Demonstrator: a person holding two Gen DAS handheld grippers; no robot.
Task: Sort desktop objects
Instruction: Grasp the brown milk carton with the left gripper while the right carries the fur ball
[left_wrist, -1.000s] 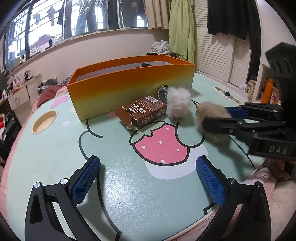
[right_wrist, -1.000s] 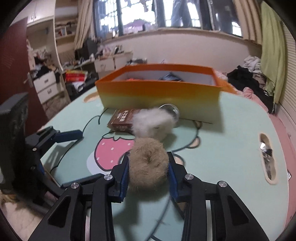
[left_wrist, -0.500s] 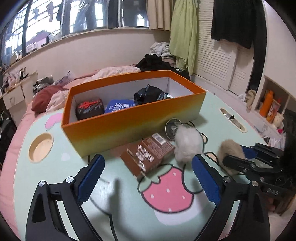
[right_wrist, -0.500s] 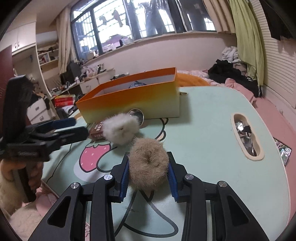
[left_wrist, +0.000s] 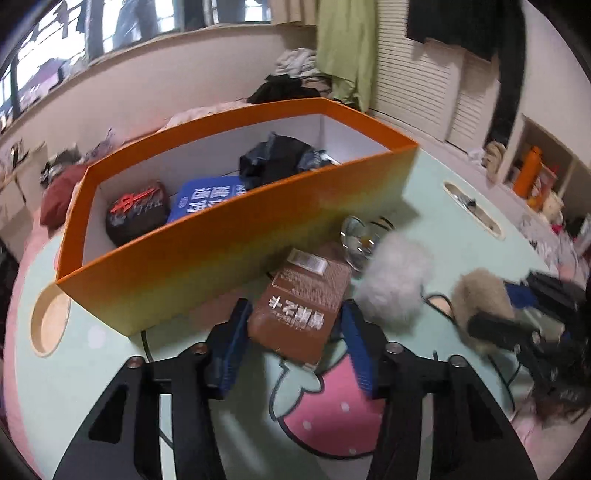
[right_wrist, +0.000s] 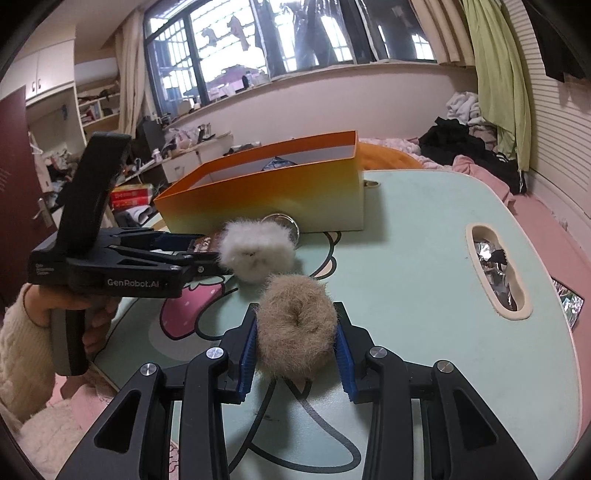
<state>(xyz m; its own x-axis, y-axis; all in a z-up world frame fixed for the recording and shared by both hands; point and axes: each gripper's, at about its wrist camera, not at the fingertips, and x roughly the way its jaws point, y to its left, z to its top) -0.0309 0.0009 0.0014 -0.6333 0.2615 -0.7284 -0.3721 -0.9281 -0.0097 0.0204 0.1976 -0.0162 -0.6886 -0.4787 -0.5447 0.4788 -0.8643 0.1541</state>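
While both my grippers sit low over the mint-green table (right_wrist: 436, 236) with its strawberry print, the orange box (left_wrist: 221, 243) stands at the far side, holding a dark pouch (left_wrist: 136, 206), a blue packet (left_wrist: 207, 195) and a black bundle (left_wrist: 277, 158). Just in front of it lies the brown carton (left_wrist: 303, 306), and my left gripper (left_wrist: 295, 336) straddles its near end, blue pads spread on either side; whether they touch it I cannot tell through the blur. Beside the carton rests the white fluffy scrunchie (right_wrist: 256, 249), with a round metal lid (left_wrist: 356, 236) behind it against the box. My right gripper (right_wrist: 295, 343) squeezes the tan fluffy scrunchie (right_wrist: 295, 332) firmly between its pads.
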